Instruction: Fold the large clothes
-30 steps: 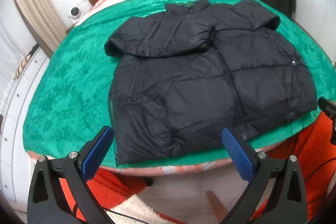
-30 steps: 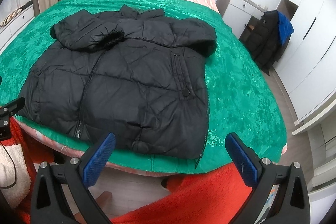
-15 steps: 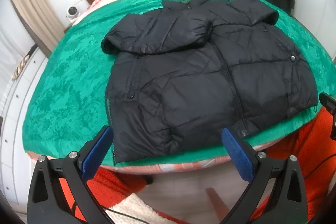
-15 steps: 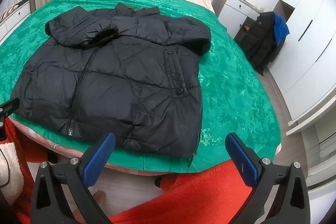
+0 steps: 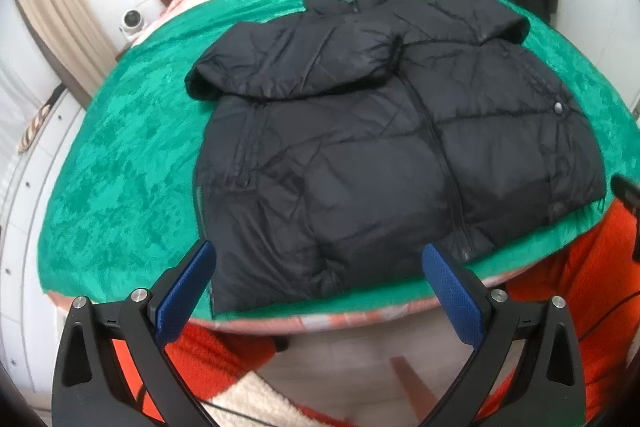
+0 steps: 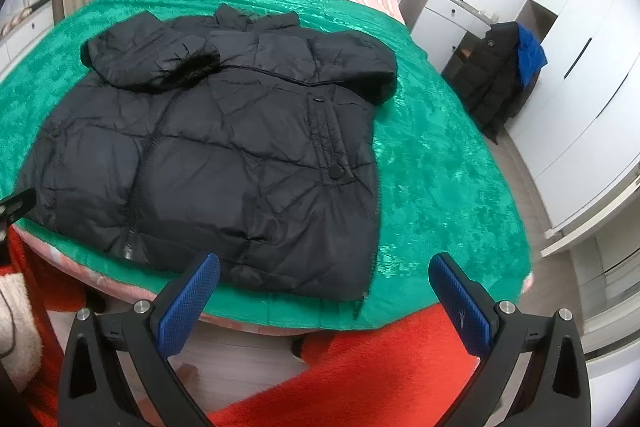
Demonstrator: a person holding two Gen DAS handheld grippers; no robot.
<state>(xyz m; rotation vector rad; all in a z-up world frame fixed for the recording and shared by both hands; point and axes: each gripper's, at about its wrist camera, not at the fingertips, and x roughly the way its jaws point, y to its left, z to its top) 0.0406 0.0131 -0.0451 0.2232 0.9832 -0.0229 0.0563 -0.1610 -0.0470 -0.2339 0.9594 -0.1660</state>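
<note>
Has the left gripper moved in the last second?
Yes. The left gripper has moved forward toward the black jacket: its blue tips now overlap the hem, having sat short of the green blanket edge before.

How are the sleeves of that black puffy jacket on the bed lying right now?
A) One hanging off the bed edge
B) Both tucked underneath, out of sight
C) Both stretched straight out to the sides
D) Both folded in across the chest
D: on the black jacket, both sleeves lie folded inward over the upper front, cuffs meeting near the zipper, all on the green blanket.
</note>
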